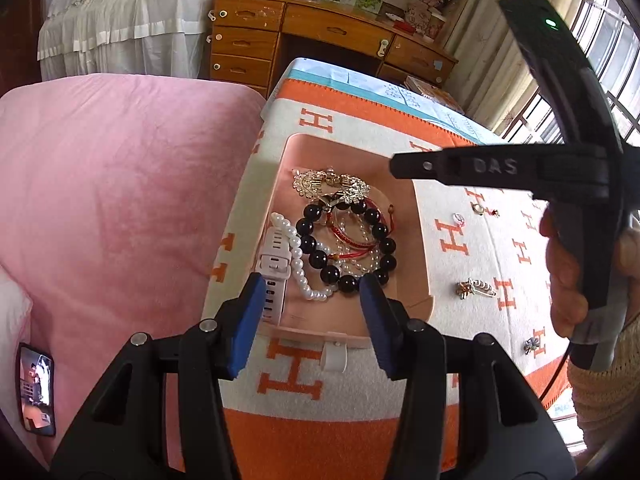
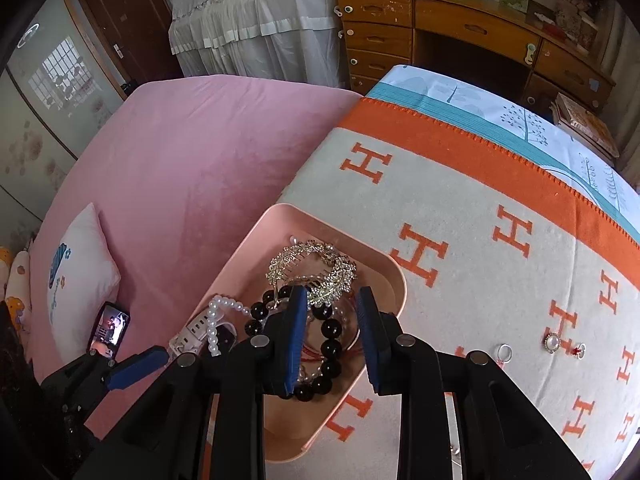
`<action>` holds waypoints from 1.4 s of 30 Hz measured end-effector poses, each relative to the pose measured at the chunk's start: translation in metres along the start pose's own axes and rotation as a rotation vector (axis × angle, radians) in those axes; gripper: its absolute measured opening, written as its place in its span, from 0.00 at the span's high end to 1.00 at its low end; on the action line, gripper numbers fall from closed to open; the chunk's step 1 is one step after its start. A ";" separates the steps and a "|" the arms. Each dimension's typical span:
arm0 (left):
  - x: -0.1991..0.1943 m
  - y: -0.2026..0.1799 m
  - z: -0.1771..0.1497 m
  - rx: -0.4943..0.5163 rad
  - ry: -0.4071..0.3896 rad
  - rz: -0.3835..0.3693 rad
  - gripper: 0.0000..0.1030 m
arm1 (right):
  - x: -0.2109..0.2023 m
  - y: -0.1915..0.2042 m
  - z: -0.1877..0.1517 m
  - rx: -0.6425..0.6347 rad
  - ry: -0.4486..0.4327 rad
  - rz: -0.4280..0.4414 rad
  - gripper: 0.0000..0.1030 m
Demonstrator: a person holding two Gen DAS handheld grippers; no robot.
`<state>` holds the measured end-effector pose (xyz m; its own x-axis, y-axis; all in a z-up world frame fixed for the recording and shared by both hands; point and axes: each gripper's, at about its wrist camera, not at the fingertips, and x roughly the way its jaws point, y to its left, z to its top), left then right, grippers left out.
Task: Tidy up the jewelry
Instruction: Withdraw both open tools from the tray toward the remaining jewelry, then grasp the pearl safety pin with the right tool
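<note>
Jewelry, a black bead bracelet point(image 1: 347, 246), pearls point(image 1: 297, 258) and a gold hair comb point(image 1: 332, 186), is lying heaped in the pink tray point(image 1: 404, 216) on the blanket point(image 1: 472, 264), while I am holding my left gripper point(image 1: 310, 320) and right gripper point(image 2: 331, 340) above it, both with jaws apart and empty.

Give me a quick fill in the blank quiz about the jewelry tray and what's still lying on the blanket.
1. The black bead bracelet lies inside the ____ tray.
2. The letter on the blanket is ____.
3. The white watch lies along the tray's ____ wall in the left wrist view.
4. The jaws of the left gripper hold ____.

Answers: pink; H; left; nothing
</note>
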<state>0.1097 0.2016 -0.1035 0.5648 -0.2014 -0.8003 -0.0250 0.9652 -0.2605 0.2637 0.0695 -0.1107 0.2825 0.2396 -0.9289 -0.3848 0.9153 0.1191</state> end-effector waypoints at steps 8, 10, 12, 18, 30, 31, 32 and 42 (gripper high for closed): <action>-0.008 -0.008 0.001 0.004 -0.013 0.008 0.56 | -0.044 -0.027 -0.051 0.030 -0.025 0.000 0.75; -0.012 -0.012 0.000 0.011 -0.016 0.009 0.56 | -0.054 -0.038 -0.065 0.043 -0.030 -0.006 0.75; -0.015 -0.018 0.000 0.023 -0.019 0.010 0.56 | -0.066 -0.049 -0.080 0.063 -0.035 -0.010 0.75; -0.028 -0.041 -0.002 0.071 -0.035 0.008 0.56 | -0.104 -0.085 -0.124 0.124 -0.064 -0.029 0.75; -0.039 -0.104 -0.005 0.196 -0.042 -0.016 0.55 | -0.177 -0.152 -0.191 0.257 -0.172 -0.077 0.75; -0.038 -0.109 -0.006 0.207 -0.040 -0.017 0.55 | -0.181 -0.157 -0.196 0.268 -0.177 -0.080 0.75; -0.037 -0.115 -0.006 0.217 -0.037 -0.017 0.55 | -0.184 -0.162 -0.200 0.278 -0.180 -0.082 0.75; -0.008 -0.156 -0.013 0.288 0.031 -0.021 0.55 | -0.181 -0.195 -0.233 0.319 -0.172 -0.060 0.75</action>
<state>0.0981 0.0501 -0.0633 0.5374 -0.2227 -0.8134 0.2245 0.9675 -0.1166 0.0827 -0.2274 -0.0470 0.4506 0.2086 -0.8680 -0.0776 0.9778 0.1947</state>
